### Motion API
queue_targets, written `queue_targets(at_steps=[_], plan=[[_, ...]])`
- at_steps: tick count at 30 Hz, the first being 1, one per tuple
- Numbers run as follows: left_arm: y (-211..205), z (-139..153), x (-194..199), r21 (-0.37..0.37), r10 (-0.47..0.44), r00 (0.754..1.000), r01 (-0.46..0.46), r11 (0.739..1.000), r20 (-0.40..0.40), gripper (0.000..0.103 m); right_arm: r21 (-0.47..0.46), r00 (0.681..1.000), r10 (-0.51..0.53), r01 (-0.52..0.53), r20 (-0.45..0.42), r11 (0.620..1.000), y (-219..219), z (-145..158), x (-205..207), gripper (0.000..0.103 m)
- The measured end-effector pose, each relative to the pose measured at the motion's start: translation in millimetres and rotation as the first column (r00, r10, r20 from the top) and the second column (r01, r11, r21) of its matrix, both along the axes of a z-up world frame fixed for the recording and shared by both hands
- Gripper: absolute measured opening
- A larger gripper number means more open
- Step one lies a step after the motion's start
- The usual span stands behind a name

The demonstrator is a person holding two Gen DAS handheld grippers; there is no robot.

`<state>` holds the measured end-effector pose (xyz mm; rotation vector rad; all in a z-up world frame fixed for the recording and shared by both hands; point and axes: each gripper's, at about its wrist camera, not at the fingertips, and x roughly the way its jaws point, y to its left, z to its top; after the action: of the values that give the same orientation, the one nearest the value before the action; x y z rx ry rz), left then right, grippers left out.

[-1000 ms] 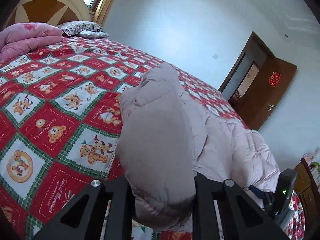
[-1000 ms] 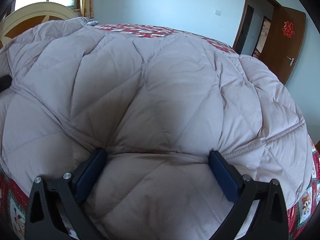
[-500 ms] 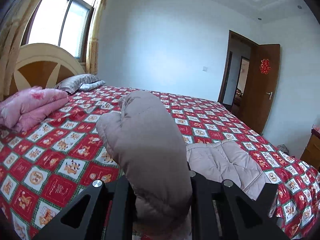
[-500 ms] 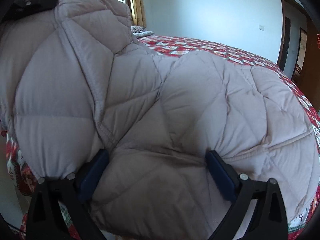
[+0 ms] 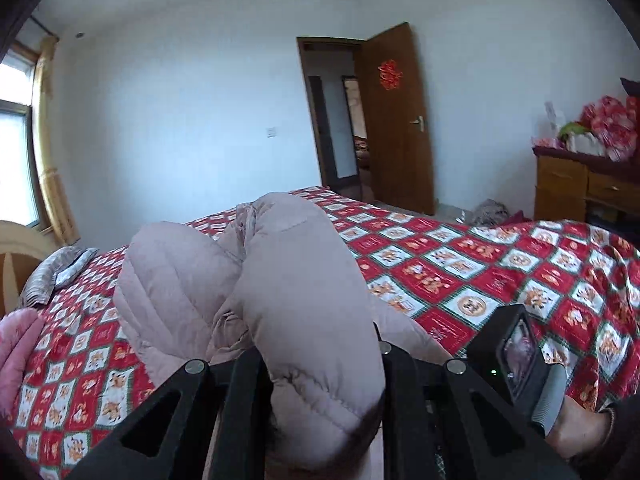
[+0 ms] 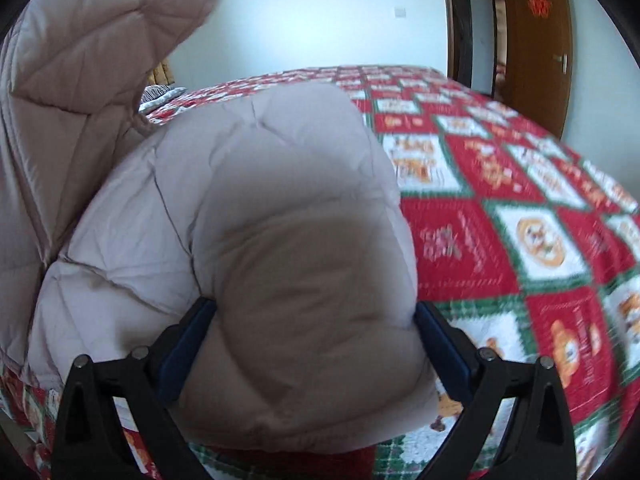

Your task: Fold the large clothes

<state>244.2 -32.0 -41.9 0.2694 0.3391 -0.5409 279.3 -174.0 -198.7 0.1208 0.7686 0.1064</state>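
Both grippers clamp the puffy coat: left gripper [image 5: 320,364] pinches a thick fold at lower centre, right gripper [image 6: 312,344] squeezes a bulge. Coat [image 6: 224,200] rises toward upper left above the bedspread [image 6: 520,220], so the fold probably goes rightward.

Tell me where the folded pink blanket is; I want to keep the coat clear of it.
In the left wrist view, the pink blanket lies at the far left edge on the bedspread, below the striped pillow, left of the coat.

You see a pale beige quilted coat [image 5: 304,280] on a bedspread [image 5: 460,276] of red and white squares with green borders. The door [image 5: 396,120] is brown.
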Motion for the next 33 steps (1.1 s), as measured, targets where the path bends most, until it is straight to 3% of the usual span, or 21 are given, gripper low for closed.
queue_targets(at_steps=[5, 10, 17, 22, 27, 30, 33], plan=[[-38.4, -24.9, 16.2, 0.085, -0.067, 0.996, 0.073, 0.994, -0.065, 0.013, 0.015, 1.0, -0.009, 0.009, 0.019, 1.0, 9.1, -1.2, -10.7, 0.1], [-58.0, -35.7, 27.4, 0.105, -0.102, 0.988, 0.114, 0.988, -0.116, 0.014, 0.045, 0.999, -0.033, 0.032, 0.038, 0.998, 1.3, -5.4, -28.7, 0.099], [-78.1, -52.2, 22.0, 0.105, -0.206, 0.97, 0.221, 0.97, -0.132, 0.014, 0.048, 0.997, -0.054, 0.051, 0.055, 0.998, -0.5, -3.3, -27.0, 0.099], [-91.7, -65.9, 10.8, 0.155, -0.285, 0.951, 0.302, 0.941, -0.121, 0.015, 0.052, 0.997, -0.056, 0.053, 0.061, 0.997, -5.2, -5.0, -24.1, 0.099], [-84.3, -69.5, 24.5, 0.07, -0.349, 0.92, 0.366, 0.928, -0.181, 0.019, 0.045, 0.996, -0.06, 0.057, 0.065, 0.997, -5.4, -5.2, -23.6, 0.099], [-83.3, -69.0, 25.4, 0.051, -0.353, 0.917, 0.368, 0.929, -0.188, 0.02, 0.044, 0.996, -0.06, 0.057, 0.064, 0.997, -5.2, -5.1, -24.0, 0.1], [-85.2, -70.9, 18.1, 0.08, -0.341, 0.926, 0.357, 0.931, -0.162, 0.021, 0.046, 0.996, -0.059, 0.056, 0.066, 0.997, -4.4, -4.6, -26.0, 0.1]])
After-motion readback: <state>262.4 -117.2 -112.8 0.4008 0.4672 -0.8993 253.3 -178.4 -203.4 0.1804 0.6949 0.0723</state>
